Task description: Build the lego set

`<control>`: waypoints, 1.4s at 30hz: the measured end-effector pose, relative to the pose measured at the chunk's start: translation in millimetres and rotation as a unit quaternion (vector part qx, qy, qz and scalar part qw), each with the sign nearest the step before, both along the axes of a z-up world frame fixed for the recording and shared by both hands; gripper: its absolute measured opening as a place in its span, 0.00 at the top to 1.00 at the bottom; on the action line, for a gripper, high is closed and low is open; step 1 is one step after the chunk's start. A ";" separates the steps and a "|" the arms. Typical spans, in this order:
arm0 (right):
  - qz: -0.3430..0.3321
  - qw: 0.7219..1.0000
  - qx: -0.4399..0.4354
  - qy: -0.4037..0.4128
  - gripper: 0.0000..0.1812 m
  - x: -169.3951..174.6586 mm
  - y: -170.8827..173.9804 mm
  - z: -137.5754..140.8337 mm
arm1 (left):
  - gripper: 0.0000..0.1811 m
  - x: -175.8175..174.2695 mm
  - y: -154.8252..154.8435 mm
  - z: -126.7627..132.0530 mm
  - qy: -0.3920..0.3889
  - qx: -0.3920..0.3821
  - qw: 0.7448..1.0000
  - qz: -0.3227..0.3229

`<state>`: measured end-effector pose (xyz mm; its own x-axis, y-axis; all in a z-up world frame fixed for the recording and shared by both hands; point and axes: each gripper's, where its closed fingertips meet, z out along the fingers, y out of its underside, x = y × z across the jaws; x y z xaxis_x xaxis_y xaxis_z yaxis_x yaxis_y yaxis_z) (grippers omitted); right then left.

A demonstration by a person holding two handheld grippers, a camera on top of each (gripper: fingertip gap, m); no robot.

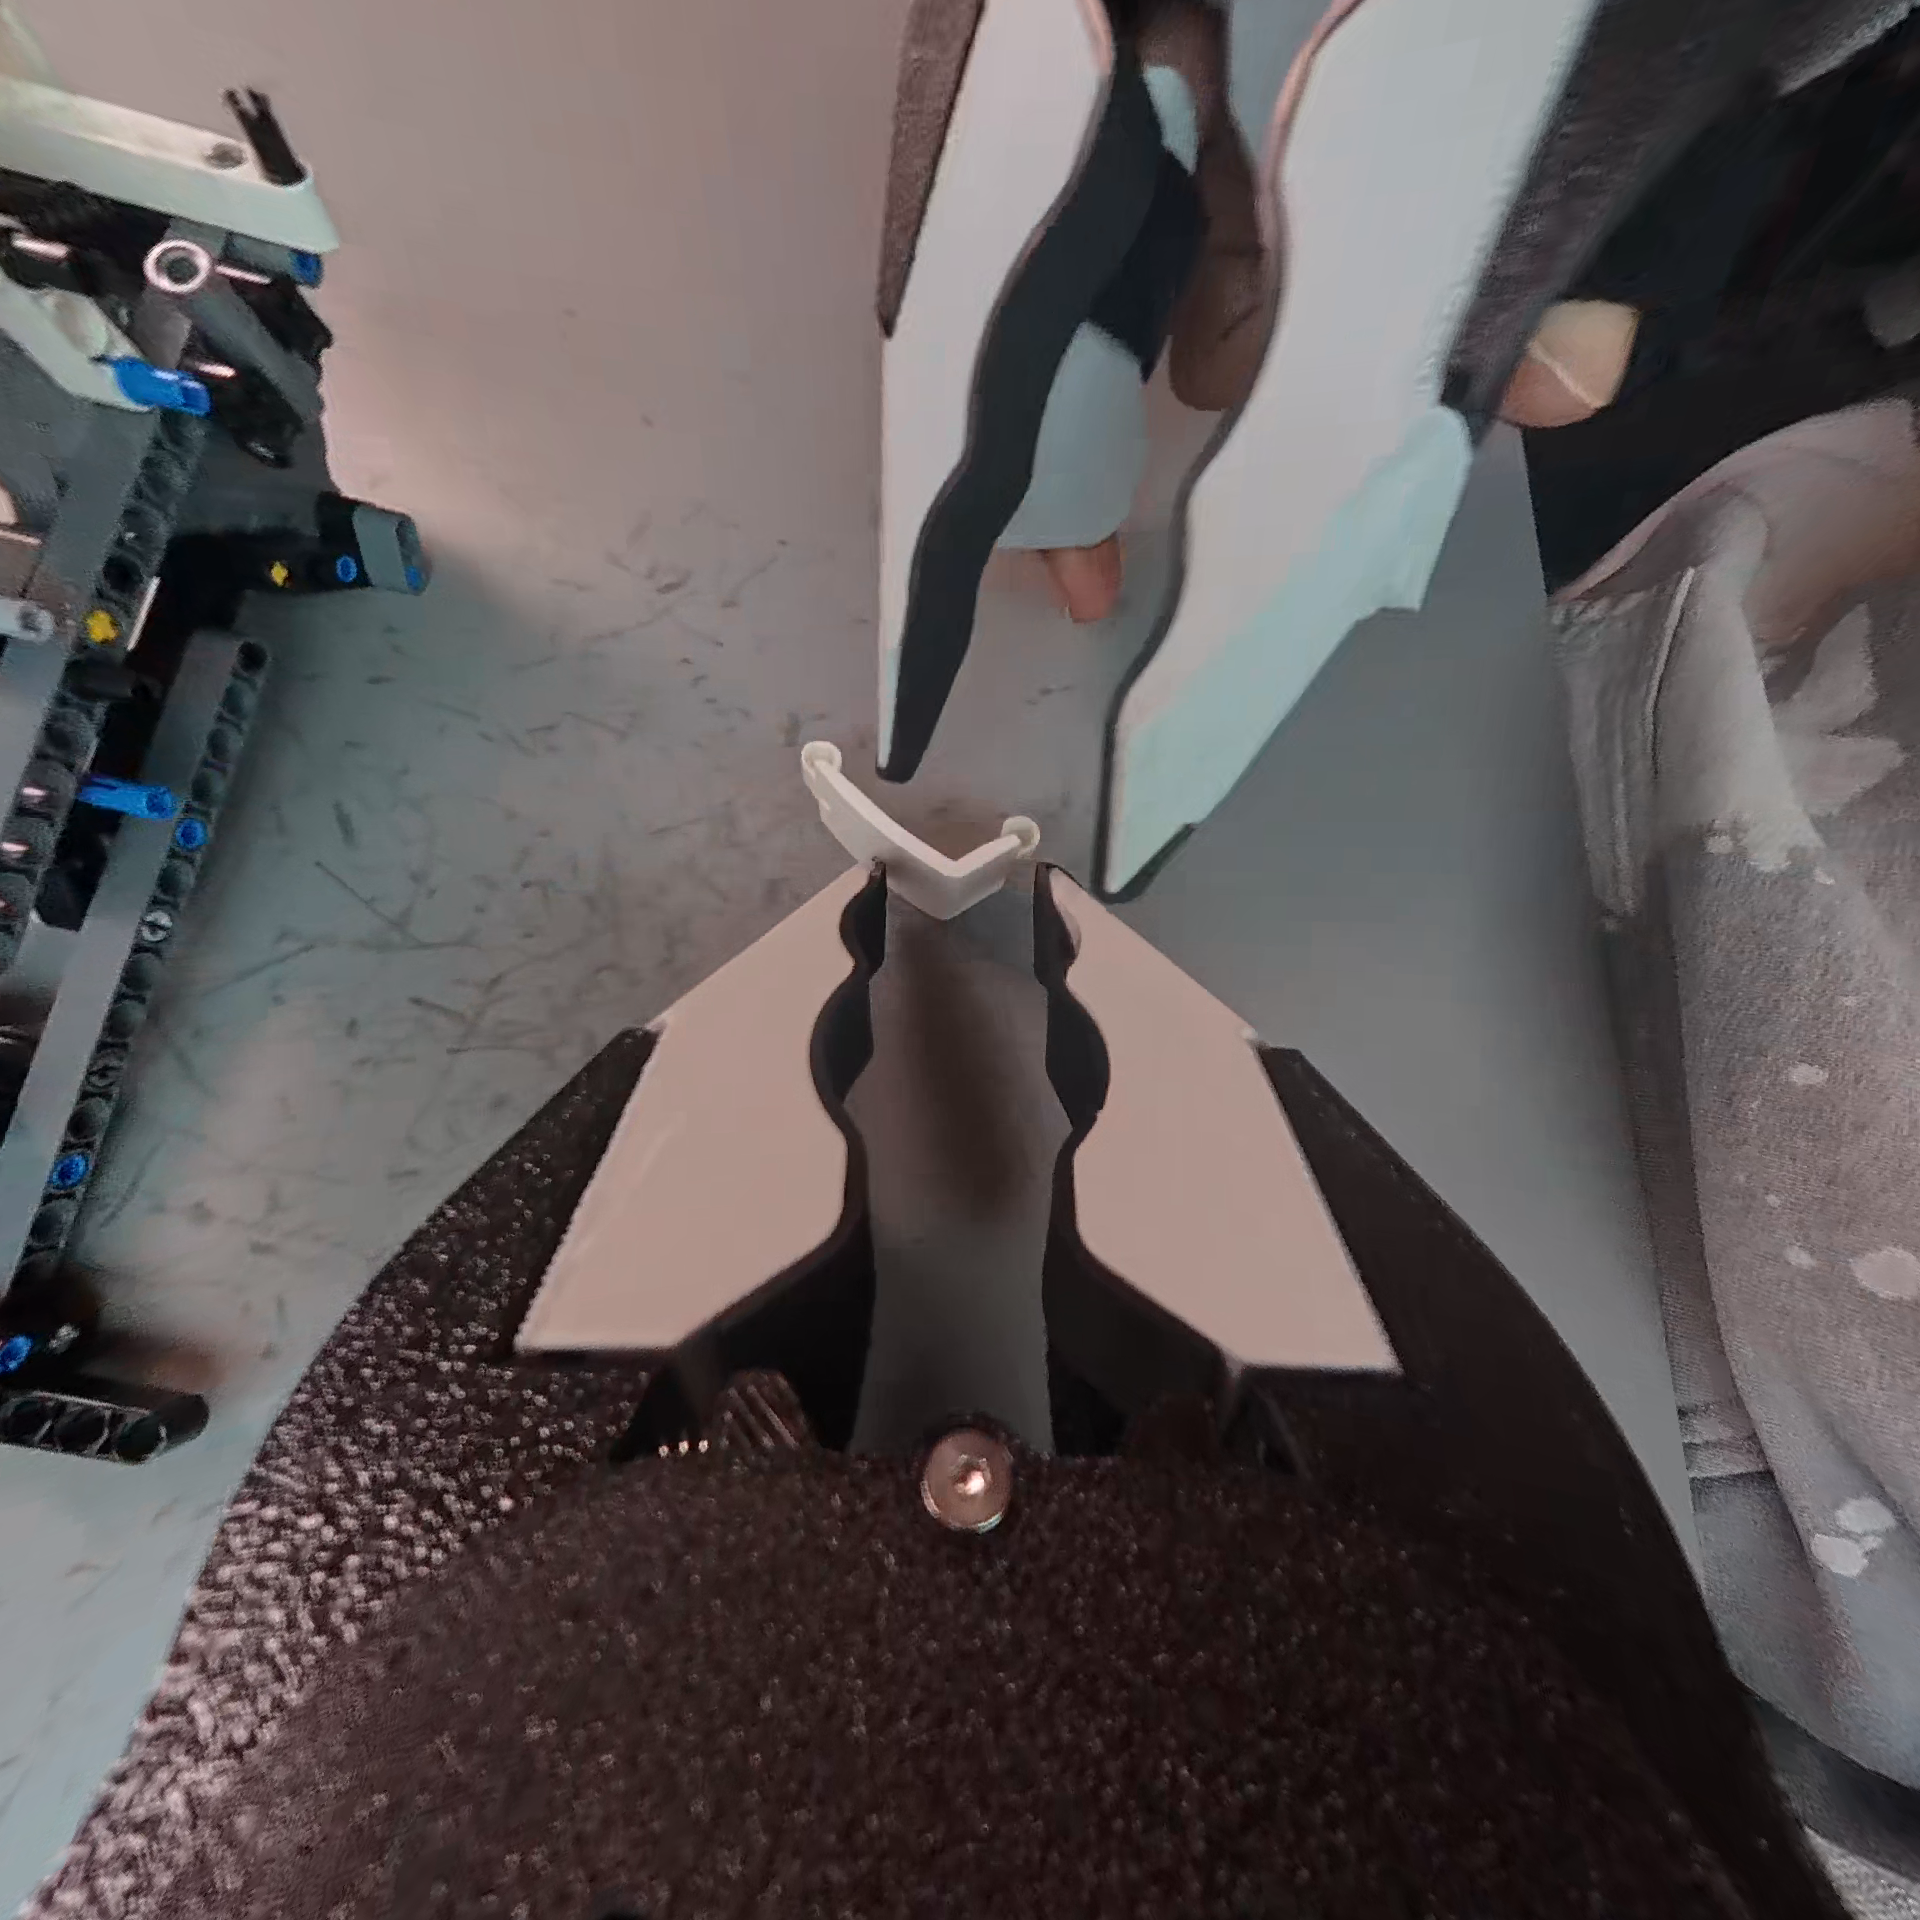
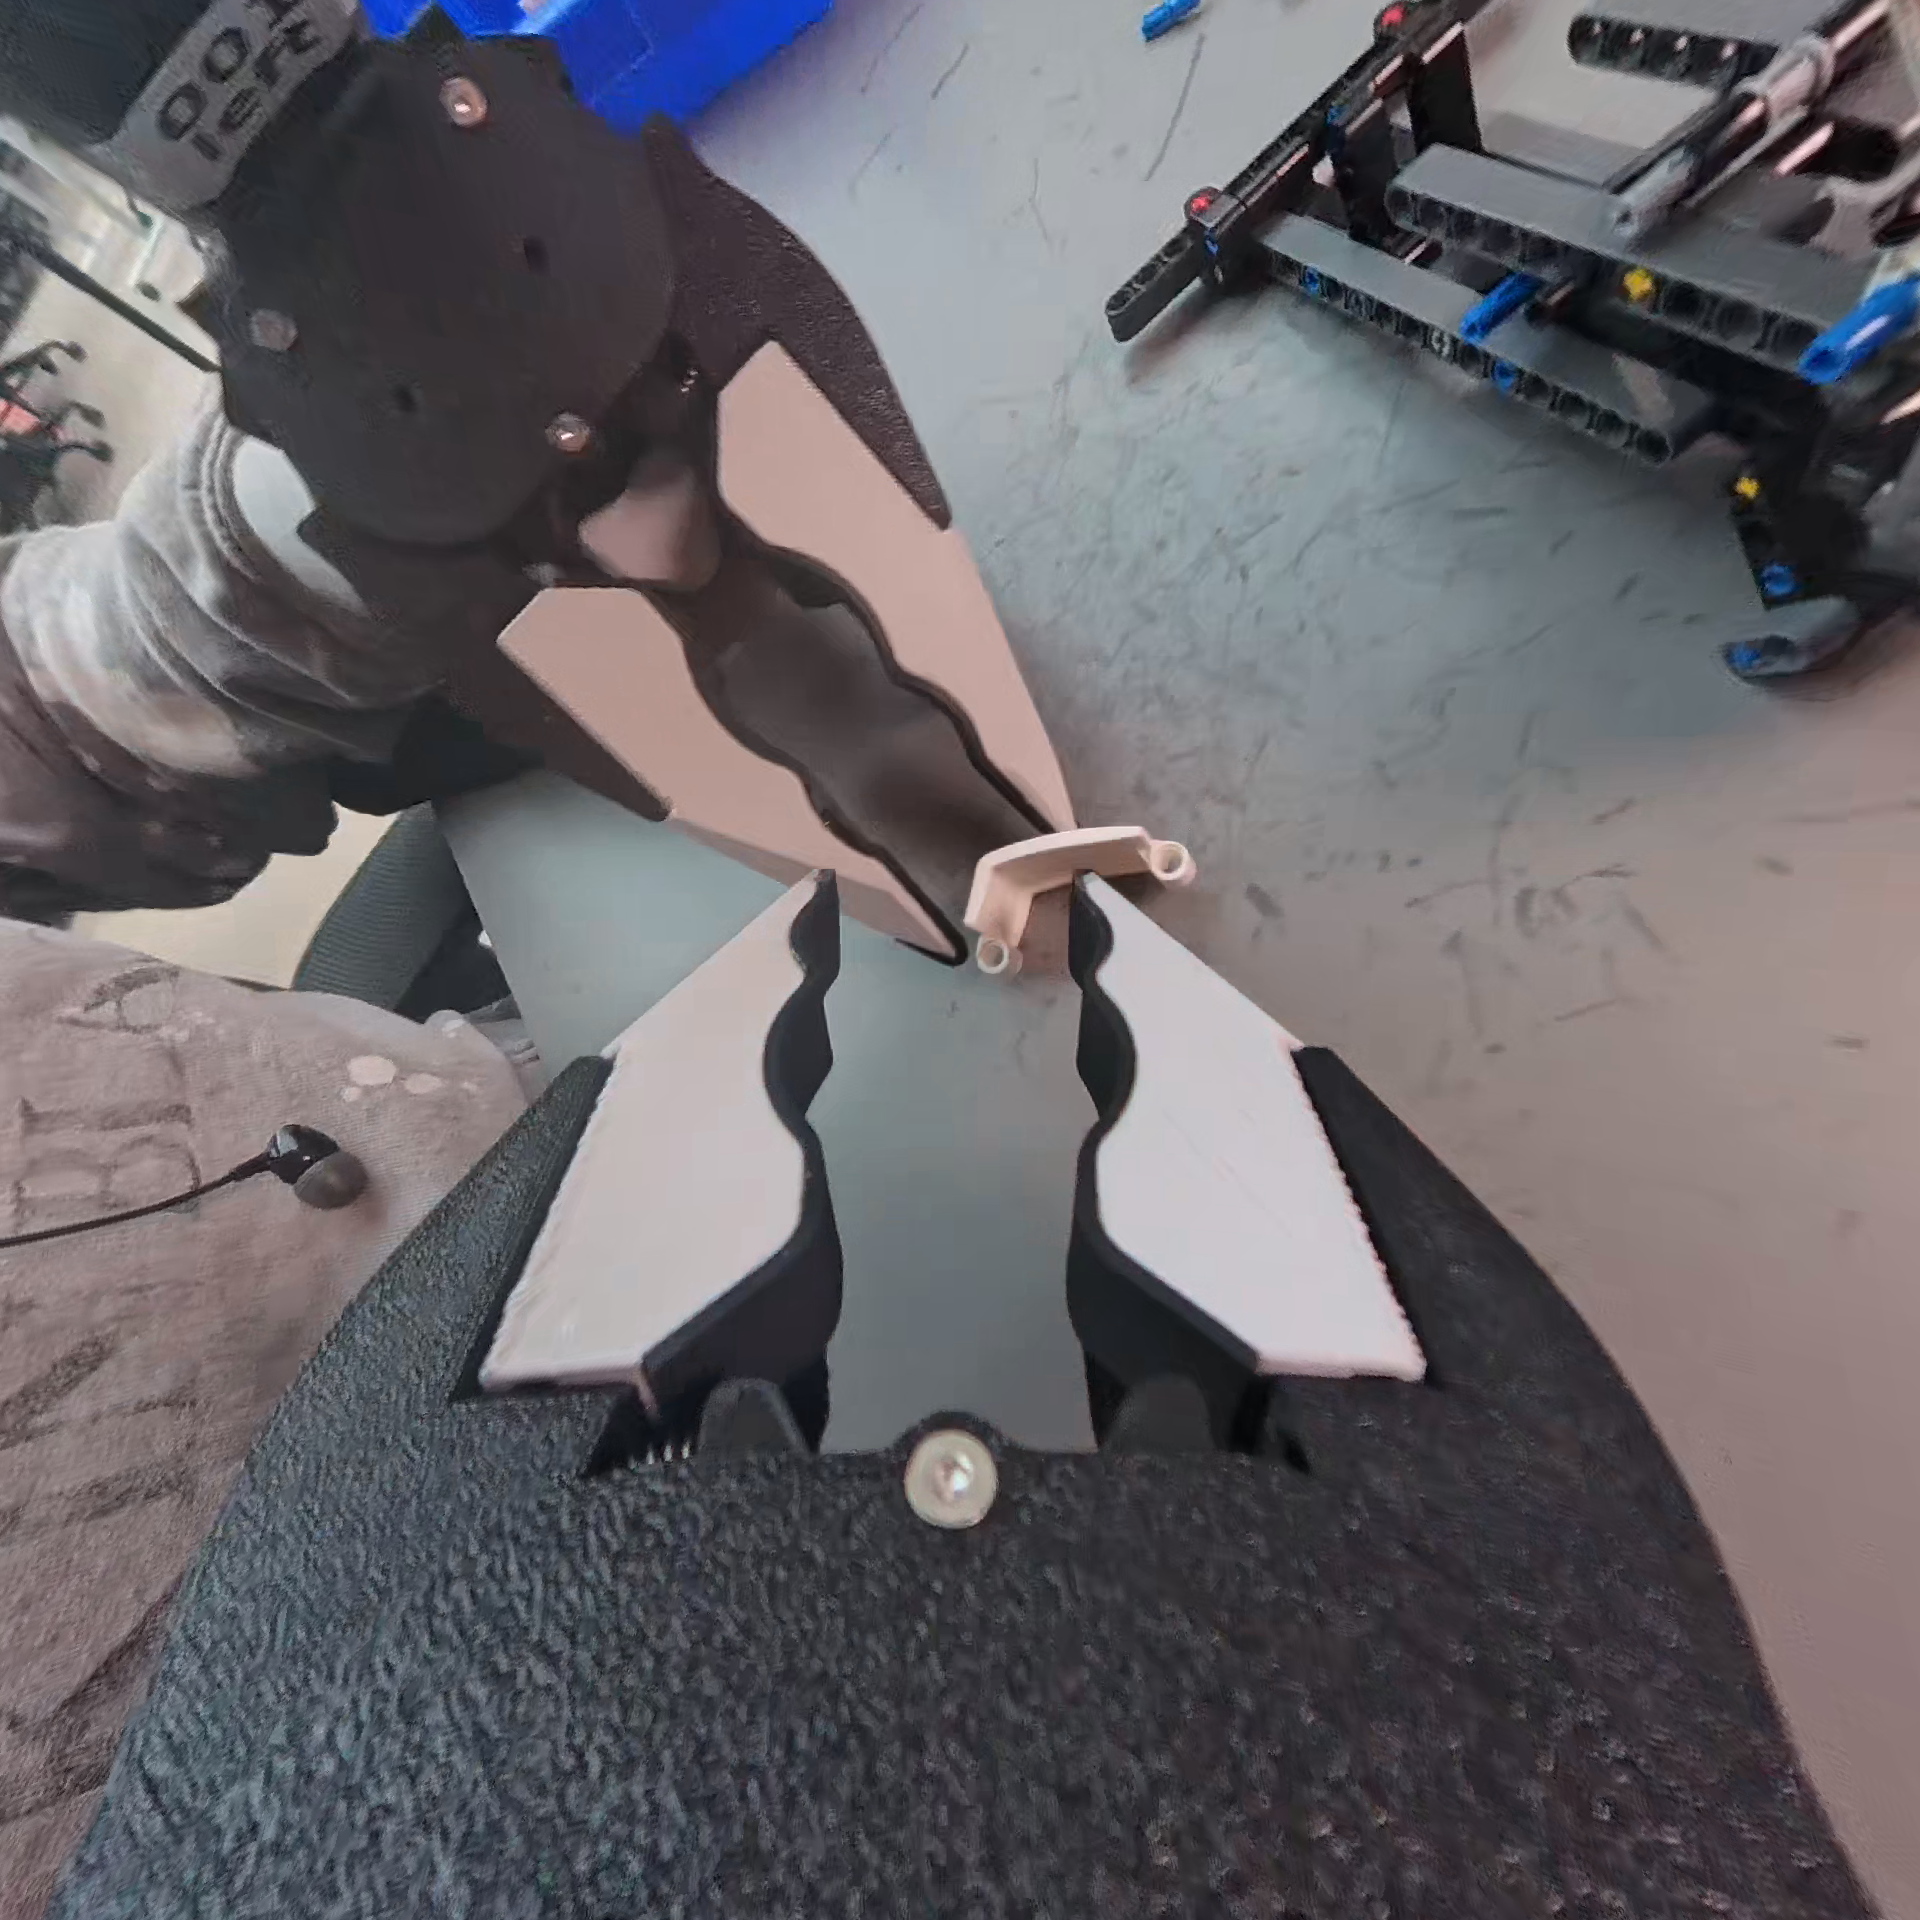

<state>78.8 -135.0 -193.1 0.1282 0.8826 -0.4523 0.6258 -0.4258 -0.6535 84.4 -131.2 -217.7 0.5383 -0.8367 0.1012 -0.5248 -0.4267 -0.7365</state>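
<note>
My left gripper and right gripper both spread; white angled piece light, stiff, slippery — pinch its flat middle

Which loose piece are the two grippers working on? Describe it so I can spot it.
On the scratched grey table, away from the dark Technic frame, look where both grippers' fingertips meet. There lies a small white angled panel piece, the only white loose part, bent like an elbow with a tiny ring at each end.
</note>
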 end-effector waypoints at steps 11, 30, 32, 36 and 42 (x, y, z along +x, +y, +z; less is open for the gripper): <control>0.228 0.967 -0.079 0.085 0.99 17.5 -29.1 25.0 | 0.69 -0.6 -10.5 27.6 -0.083 0.026 0.995 -0.058; 0.309 0.934 0.085 0.156 0.92 1.1 16.1 62.2 | 0.97 -21.6 14.4 97.3 -0.453 -0.188 0.869 0.065; 0.238 0.945 0.173 0.141 0.77 -8.3 36.3 60.5 | 0.97 -38.5 32.1 84.8 -0.451 -0.188 0.862 0.135; 0.140 0.928 0.323 0.118 0.68 -27.1 43.8 58.4 | 0.97 -48.6 43.8 79.6 -0.457 -0.184 0.849 0.188; 0.145 0.882 0.445 0.053 0.87 -35.7 45.9 37.7 | 0.97 -43.8 42.3 79.7 -0.460 -0.182 0.848 0.193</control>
